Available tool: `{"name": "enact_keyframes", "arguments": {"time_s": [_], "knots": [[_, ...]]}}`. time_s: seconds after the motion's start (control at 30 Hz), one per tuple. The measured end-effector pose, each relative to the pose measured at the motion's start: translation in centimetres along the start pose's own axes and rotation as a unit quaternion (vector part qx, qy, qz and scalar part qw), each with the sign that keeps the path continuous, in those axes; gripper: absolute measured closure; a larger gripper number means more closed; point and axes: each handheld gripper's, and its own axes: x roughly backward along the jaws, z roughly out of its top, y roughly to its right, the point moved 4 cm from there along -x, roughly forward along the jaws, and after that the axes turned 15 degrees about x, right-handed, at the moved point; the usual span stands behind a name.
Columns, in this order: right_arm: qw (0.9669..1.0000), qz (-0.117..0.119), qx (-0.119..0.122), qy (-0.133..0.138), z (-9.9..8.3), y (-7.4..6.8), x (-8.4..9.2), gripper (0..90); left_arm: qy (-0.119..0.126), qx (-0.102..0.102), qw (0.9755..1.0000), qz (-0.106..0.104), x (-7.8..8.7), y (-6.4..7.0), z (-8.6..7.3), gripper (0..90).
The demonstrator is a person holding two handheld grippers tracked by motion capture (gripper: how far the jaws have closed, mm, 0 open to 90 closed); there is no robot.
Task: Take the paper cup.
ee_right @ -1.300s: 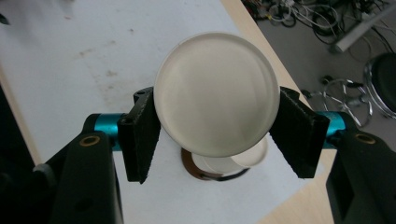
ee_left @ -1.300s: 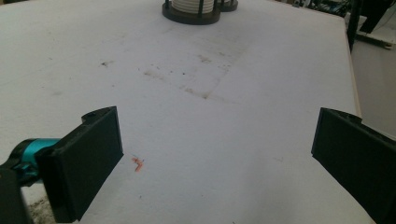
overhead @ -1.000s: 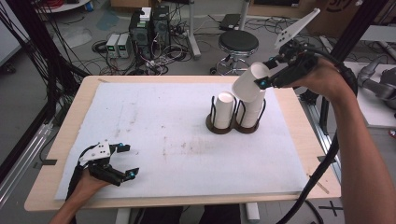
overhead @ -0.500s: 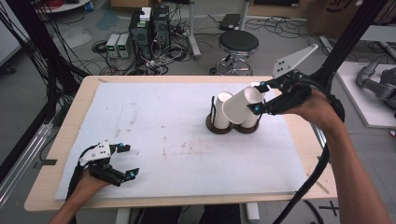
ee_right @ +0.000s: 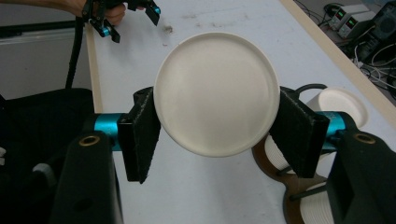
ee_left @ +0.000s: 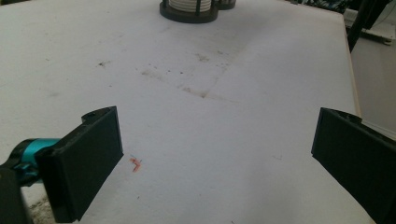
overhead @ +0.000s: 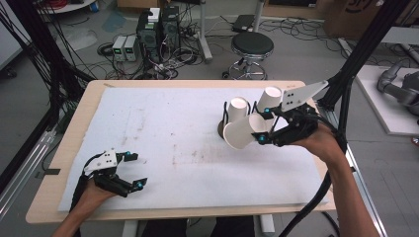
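My right gripper (overhead: pixel 263 126) is shut on a white paper cup (overhead: pixel 241 133), which is tipped on its side just above the white mat, with its mouth toward the left. In the right gripper view the cup's round base (ee_right: pixel 217 93) sits squeezed between both black pads (ee_right: pixel 142 135). Just behind it, a dark wire cup holder (overhead: pixel 221 129) carries two upright white cups (overhead: pixel 238 108). My left gripper (overhead: pixel 133 170) rests at the mat's front left corner, open, with only bare mat between its jaws (ee_left: pixel 217 154). The holder's base (ee_left: pixel 189 11) lies far ahead of it.
The white mat (overhead: pixel 168 128) covers most of the wooden table (overhead: pixel 64 163). A black frame post (overhead: pixel 346 94) stands by the right edge. A stool (overhead: pixel 252 47) and computer boxes (overhead: pixel 158 22) are on the floor beyond the far edge.
My right gripper has come down and toward the near side with the cup, from above the holder to low in front of it. The cup has tipped further sideways. The left gripper stayed put.
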Motion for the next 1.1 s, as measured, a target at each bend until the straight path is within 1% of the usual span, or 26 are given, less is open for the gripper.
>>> {"name": "enact_keyframes", "arguments": {"time_s": [0.1,0.13,0.23,0.33,0.37,0.43,0.53,0.57,0.63,0.77,0.8,0.83,1.1], "knots": [[0.9999,0.000,-0.003,0.010,-0.6,-0.6,-0.9,37.3,0.000,0.001,1.0000,-0.001,0.0,0.0,0.0,1.8],[0.9998,0.005,-0.005,0.017,-0.7,-0.8,-1.1,37.3,0.000,0.000,1.0000,-0.002,0.0,0.0,0.0,1.8],[0.9993,0.006,-0.010,0.036,-1.3,-1.4,-2.0,37.3,0.000,0.001,1.0000,-0.003,0.0,0.0,0.0,1.8],[0.9989,0.007,-0.015,0.045,-2.0,-1.8,-2.9,37.3,0.000,0.000,1.0000,-0.002,0.0,0.0,0.0,1.8],[0.9987,0.007,-0.020,0.047,-2.1,-2.0,-3.1,37.2,0.000,0.000,1.0000,-0.002,0.0,0.0,0.0,1.8],[0.9984,0.010,-0.021,0.052,-2.5,-2.3,-3.5,37.3,0.000,0.003,1.0000,-0.002,0.0,0.0,0.0,1.8],[0.9981,0.011,-0.023,0.056,-2.8,-2.6,-3.9,37.3,-0.001,0.002,1.0000,-0.001,0.0,-0.1,0.0,1.8],[0.9980,0.006,-0.023,0.058,-2.9,-2.7,-4.0,37.3,0.000,0.003,1.0000,-0.001,0.0,-0.1,0.0,1.8],[0.9974,0.007,-0.024,0.068,-3.1,-2.9,-4.2,37.3,0.000,0.002,1.0000,-0.001,0.0,0.0,0.0,1.8],[0.9969,0.000,-0.023,0.075,-3.4,-3.4,-4.6,37.3,0.000,0.000,1.0000,0.001,0.0,0.0,0.0,1.8],[0.9965,0.002,-0.025,0.080,-3.4,-3.5,-4.7,37.3,0.000,-0.001,1.0000,0.002,0.0,0.0,0.0,1.8],[0.9953,0.000,-0.028,0.092,-3.6,-3.7,-4.9,37.3,0.001,-0.002,1.0000,0.001,0.0,0.0,0.0,1.8],[0.9933,0.002,-0.032,0.111,-4.3,-4.3,-6.0,37.2,0.003,-0.002,1.0000,0.003,0.1,0.0,0.0,1.8]]}}
